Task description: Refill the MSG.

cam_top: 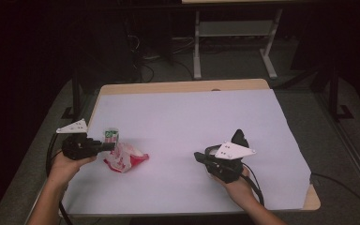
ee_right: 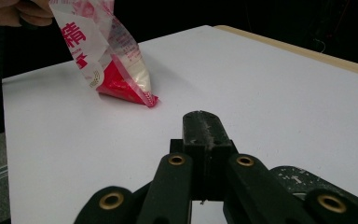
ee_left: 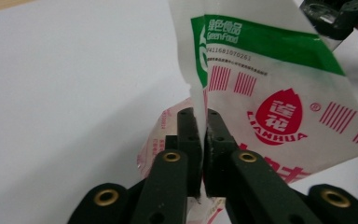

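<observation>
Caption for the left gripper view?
Left gripper pinching the edge of a red, white and green bag above the white table.

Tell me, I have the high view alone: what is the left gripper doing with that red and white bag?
Observer: In the left gripper view the left gripper pinches the top edge of the bag between its jaws.
Operator: Any print on it?
Observer: A green band with "Green Food" and a red emblem reading "LIANHUA".
Operator: Is the bag off the table?
Observer: Not wholly. In the right gripper view its lower corner rests on the white tabletop, and white grains fill the bottom.
Operator: And the right gripper?
Observer: The right gripper is shut on nothing, pointing toward the bag.
</observation>
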`<state>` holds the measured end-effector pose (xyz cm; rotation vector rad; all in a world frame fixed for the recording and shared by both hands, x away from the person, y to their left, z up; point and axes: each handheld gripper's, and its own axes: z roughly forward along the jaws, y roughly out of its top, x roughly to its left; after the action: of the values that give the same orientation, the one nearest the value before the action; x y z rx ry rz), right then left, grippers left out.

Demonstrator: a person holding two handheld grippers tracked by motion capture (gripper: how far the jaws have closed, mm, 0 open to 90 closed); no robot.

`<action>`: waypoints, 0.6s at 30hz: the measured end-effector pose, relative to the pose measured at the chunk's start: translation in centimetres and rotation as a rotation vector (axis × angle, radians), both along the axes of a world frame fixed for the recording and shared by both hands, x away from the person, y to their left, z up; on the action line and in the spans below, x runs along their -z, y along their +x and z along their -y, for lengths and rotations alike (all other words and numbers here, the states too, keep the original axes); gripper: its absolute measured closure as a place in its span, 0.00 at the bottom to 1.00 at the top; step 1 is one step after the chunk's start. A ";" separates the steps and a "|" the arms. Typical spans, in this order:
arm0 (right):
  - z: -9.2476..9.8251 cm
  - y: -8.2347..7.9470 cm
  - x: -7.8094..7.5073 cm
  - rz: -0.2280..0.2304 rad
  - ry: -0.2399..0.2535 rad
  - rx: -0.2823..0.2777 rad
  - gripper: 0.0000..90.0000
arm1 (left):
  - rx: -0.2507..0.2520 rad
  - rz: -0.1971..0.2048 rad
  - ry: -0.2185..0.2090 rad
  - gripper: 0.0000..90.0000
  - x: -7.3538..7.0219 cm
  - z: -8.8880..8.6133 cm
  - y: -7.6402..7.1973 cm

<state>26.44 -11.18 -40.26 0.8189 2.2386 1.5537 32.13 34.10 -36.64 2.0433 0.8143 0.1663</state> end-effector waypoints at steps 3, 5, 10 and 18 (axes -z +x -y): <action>0.0 0.1 0.0 -0.001 0.002 0.000 1.00 | -0.005 -0.001 0.013 0.86 -0.1 -0.4 -0.1; 0.0 0.1 0.0 -0.001 0.000 0.001 1.00 | -0.016 -0.001 0.024 0.79 -0.1 -0.5 -0.3; 0.0 0.1 0.0 -0.006 0.000 -0.001 1.00 | -0.029 0.003 0.041 0.58 -0.2 -1.0 -0.6; 0.0 0.1 0.0 -0.008 0.000 -0.003 1.00 | -0.058 0.040 0.061 0.36 0.0 -2.2 -1.3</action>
<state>26.54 -11.19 -40.23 0.8231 2.2460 1.5548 30.84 36.28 -36.65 2.0674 0.8534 0.2671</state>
